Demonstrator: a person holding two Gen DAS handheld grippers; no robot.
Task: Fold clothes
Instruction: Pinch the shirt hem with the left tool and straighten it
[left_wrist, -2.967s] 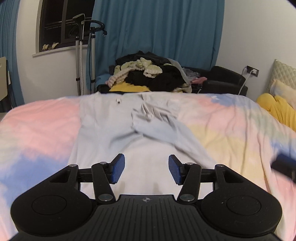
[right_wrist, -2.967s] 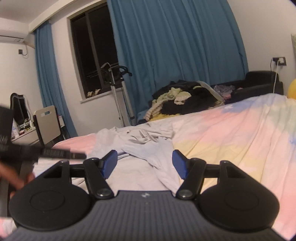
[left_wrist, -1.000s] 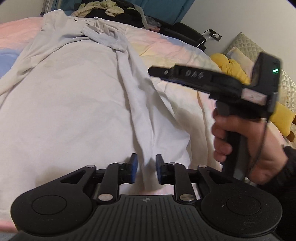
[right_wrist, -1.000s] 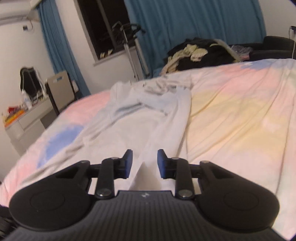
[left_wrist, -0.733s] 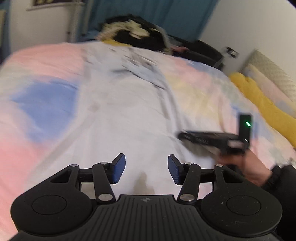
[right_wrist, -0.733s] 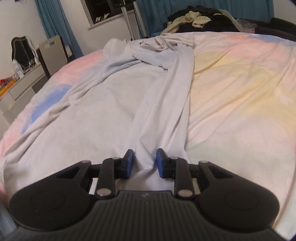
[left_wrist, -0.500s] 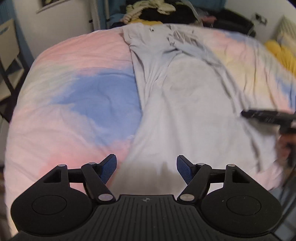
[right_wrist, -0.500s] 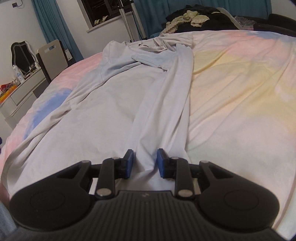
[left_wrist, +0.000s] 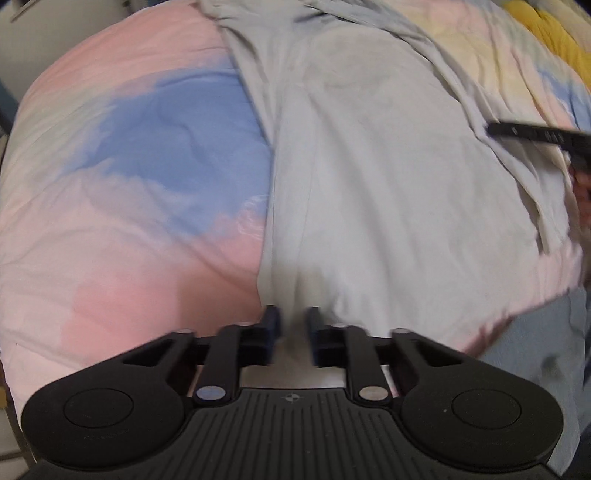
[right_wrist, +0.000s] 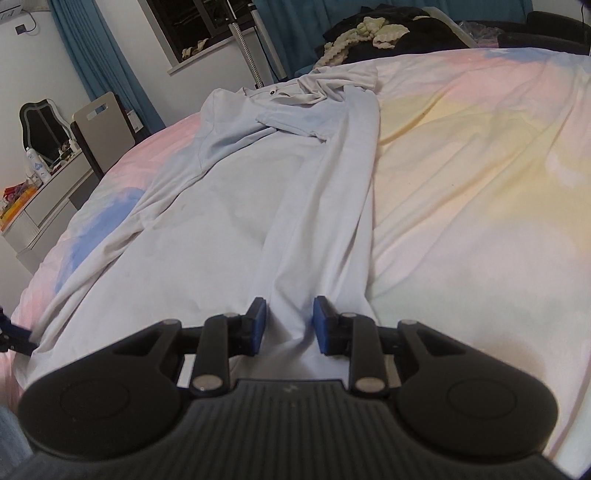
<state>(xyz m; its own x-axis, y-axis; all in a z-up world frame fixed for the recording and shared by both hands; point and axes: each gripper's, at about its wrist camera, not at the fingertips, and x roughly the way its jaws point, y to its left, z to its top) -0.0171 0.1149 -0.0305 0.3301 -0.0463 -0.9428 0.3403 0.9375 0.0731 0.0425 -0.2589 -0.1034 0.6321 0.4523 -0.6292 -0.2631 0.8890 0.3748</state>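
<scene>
A pale grey shirt (left_wrist: 376, 177) lies spread lengthwise on the bed, collar far away; it also shows in the right wrist view (right_wrist: 236, 206). My left gripper (left_wrist: 293, 325) is shut on the shirt's near hem at its left corner. My right gripper (right_wrist: 289, 323) is shut on the near hem at the right side, where the cloth bunches between the blue pads (right_wrist: 322, 317). The right gripper's body shows at the right edge of the left wrist view (left_wrist: 535, 134).
The bed cover (left_wrist: 122, 192) is pink, blue and yellow. A pile of dark and cream clothes (right_wrist: 380, 33) sits beyond the bed's far end. A chair (right_wrist: 105, 129) and a dresser (right_wrist: 40, 199) stand to the left. A yellow pillow (left_wrist: 554, 33) lies at the far right.
My left gripper moved down to the shirt's near left hem and went from wide open to closed on the cloth. My right gripper stayed closed on the hem.
</scene>
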